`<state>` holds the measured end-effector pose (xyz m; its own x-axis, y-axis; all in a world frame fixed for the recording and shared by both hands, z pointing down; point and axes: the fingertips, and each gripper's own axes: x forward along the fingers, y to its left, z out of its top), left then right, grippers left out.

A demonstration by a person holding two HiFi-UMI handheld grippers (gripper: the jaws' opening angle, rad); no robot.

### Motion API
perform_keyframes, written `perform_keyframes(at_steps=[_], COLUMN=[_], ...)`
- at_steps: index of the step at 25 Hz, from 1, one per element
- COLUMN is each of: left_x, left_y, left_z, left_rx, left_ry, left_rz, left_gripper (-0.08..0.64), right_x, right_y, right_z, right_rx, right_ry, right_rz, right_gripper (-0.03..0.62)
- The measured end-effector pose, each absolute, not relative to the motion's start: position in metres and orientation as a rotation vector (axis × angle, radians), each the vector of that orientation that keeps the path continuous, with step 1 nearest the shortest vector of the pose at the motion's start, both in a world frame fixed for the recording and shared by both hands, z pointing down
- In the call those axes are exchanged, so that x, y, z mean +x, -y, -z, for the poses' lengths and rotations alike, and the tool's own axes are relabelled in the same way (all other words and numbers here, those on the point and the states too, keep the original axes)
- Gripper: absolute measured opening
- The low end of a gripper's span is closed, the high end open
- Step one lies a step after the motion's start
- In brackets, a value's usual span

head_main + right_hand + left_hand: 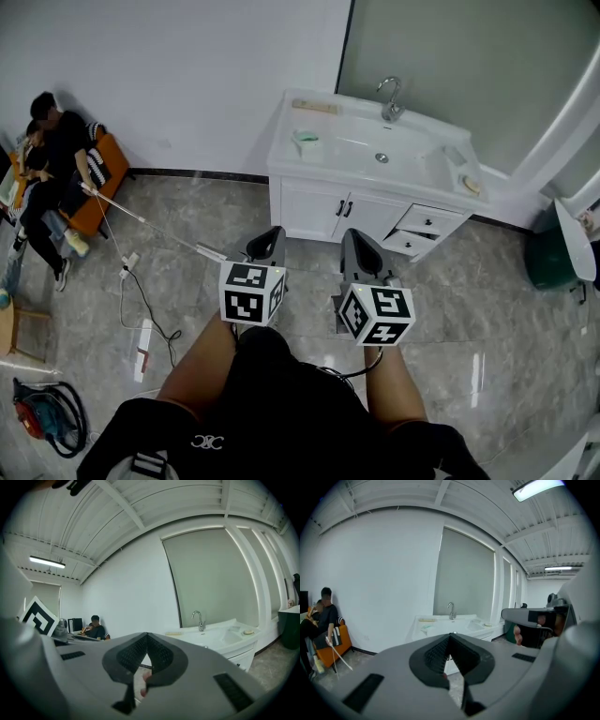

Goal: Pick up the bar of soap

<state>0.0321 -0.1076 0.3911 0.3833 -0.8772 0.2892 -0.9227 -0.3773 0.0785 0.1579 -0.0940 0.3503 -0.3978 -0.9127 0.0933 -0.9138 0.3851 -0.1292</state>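
With the left gripper (266,246) and right gripper (362,251) both empty, fingers pressed together, well short of the surface (284,141), step toward 1 o'clock, where the soap (472,185) seems to lie at its right end, and spread the right fingers before reaching.

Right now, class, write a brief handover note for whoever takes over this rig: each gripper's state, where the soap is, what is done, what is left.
Left gripper: shut, empty, held out in front of the person.
Right gripper: shut, empty, beside the left one.
Soap: a pale piece, likely the bar of soap, lies at the right end of the sink counter, well away from both grippers.
Done: nothing; the soap is untouched.
Left: step up to the counter, open one gripper, close it on the bar, lift.
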Motion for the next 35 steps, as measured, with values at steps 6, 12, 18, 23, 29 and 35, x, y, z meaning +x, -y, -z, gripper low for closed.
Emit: perform_keyframes(at_steps=[6, 12, 18, 23, 29, 35], left_x=[0.040, 0.038, 0.027, 0.012, -0.001, -0.010], left_y=[0.131, 0.168, 0.209, 0.251, 0.302, 0.346], left_z=[-0.394, -0.398, -0.402, -0.409, -0.414, -0.424], left_rx=[2.438, 2.435, 2.415, 2.392, 2.377, 2.370], left_ry=[1.586, 1.585, 1.589, 1.621, 1.626, 1.598], left_rz=[-0.295, -0.273, -0.237, -0.253, -0.281, -0.325], left_gripper=[0.006, 0.006, 0.006, 0.006, 0.006, 0.006], right_x=[0.167, 0.165, 0.151, 0.139, 0.137, 0.133], right_y=[0.114, 0.150, 0.198, 0.241, 0.294, 0.334], right_z=[-0.354, -0.359, -0.364, -0.364, -0.366, -0.377], right_rx=[1.740, 1.728, 1.687, 1.661, 1.695, 1.698], right_ry=[2.590, 2.589, 2.590, 2.593, 2.585, 2.546], right_rz=[-0.246, -0.236, -0.217, -0.196, -0.232, -0.274], right_gripper=[0.003, 0.005, 0.003, 0.005, 0.004, 0.005])
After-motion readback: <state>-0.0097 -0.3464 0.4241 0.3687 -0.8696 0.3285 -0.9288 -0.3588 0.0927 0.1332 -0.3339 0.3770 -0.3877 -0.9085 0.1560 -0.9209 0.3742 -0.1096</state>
